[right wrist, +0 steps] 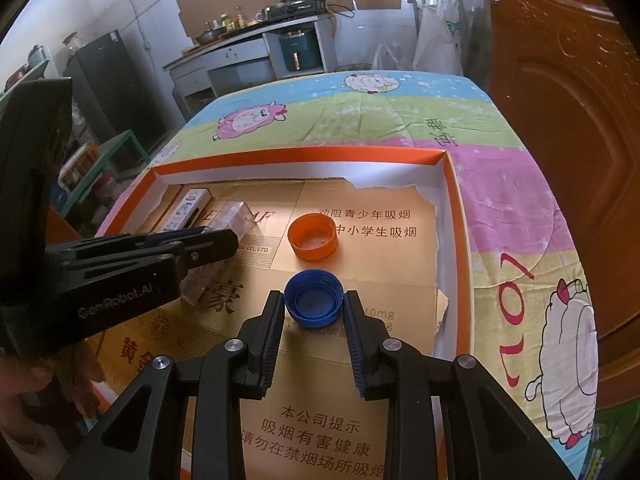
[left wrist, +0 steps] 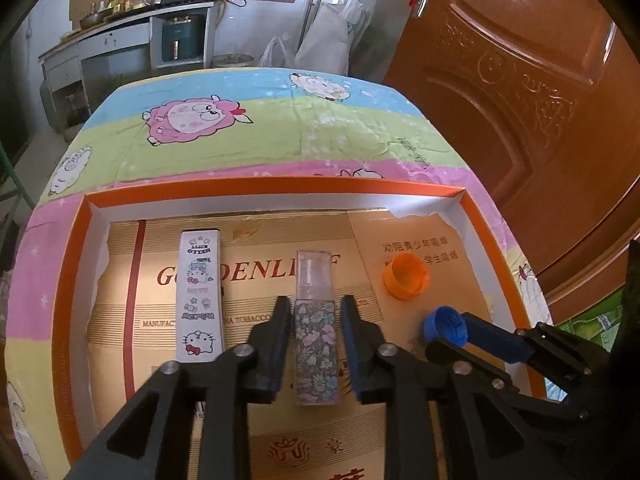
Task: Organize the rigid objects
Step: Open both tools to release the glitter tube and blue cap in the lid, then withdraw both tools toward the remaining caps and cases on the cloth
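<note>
In the orange tray, the left gripper straddles the floral bottle with gaps; its base is hidden. The right gripper pinches the blue cap.

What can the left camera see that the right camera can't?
Only the left wrist view shows the whole cartoon box face-on, and the open left gripper with a gap on each side of the flowered bottle.

Only the right wrist view shows the fridge and the right gripper shut on the blue cap, seen from behind.

Both show the orange cap, the blue cap, the bottle, the tray's rim, the sheep cloth and the door.
</note>
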A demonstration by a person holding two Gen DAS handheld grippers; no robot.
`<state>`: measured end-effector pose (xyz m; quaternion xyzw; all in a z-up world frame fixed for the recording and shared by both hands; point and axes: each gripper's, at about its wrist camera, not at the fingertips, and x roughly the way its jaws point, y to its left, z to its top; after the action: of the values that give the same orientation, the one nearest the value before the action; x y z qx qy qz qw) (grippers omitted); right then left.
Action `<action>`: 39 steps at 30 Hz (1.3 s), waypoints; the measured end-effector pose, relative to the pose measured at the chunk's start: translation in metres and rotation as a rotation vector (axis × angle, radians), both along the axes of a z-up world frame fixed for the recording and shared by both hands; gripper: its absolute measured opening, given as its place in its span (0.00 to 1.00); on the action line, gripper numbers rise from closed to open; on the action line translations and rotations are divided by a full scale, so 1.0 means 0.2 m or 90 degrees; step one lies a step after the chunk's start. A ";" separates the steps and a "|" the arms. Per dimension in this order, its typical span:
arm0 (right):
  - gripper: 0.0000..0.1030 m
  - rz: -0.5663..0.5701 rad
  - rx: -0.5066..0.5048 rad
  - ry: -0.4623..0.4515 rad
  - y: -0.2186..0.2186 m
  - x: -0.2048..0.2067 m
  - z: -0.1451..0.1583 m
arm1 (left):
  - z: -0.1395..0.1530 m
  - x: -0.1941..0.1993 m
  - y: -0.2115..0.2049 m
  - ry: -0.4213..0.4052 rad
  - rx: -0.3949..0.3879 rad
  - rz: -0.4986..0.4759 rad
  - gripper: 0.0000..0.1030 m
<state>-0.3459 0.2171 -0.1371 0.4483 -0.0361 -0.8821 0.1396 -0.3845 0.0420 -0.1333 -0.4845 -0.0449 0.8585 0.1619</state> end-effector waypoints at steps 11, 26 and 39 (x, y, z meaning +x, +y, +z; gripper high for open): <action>0.52 0.006 0.026 0.024 -0.02 0.04 0.02 | 0.12 0.07 -0.02 0.059 -0.019 0.012 0.52; 0.52 0.002 0.008 0.045 -0.05 0.24 0.14 | 0.30 0.34 -0.15 0.113 -0.019 0.041 0.52; 0.52 0.006 0.015 0.074 -0.12 0.50 0.30 | 0.39 0.61 -0.26 0.130 -0.008 0.064 0.52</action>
<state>-0.2468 0.1928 -0.0776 0.3980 -0.0155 -0.9065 0.1402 -0.2622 -0.0107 -0.0558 -0.3926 -0.0470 0.9108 0.1190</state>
